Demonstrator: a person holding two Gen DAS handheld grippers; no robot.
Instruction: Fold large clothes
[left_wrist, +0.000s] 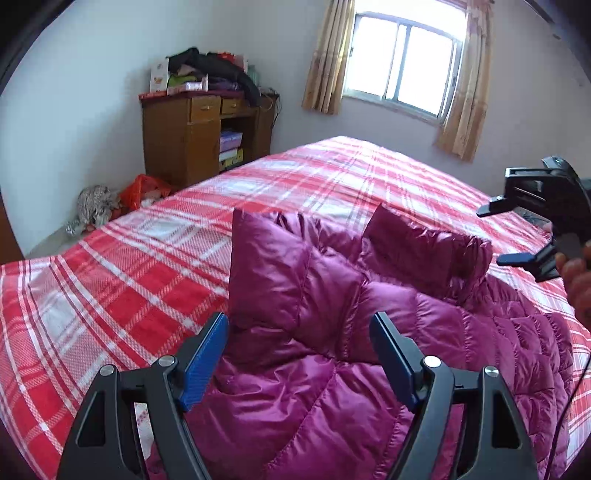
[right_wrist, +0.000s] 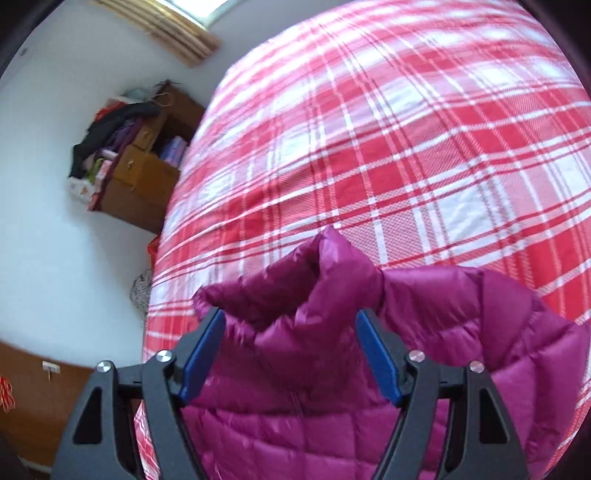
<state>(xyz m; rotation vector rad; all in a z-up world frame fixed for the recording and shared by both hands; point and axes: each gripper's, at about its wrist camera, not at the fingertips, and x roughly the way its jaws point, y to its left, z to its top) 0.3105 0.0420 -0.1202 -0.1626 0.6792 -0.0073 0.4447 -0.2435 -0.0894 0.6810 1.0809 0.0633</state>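
A: Magenta down jacket lies on plaid bed; left gripper and right gripper gape, holding nothing.
B: Between folds, probably; next, pinch a puffy edge.

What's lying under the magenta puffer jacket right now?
The magenta puffer jacket lies on the red and white plaid bedspread, which shows on all visible sides of it. Whatever is directly beneath the jacket is covered, so nothing else can be confirmed there.
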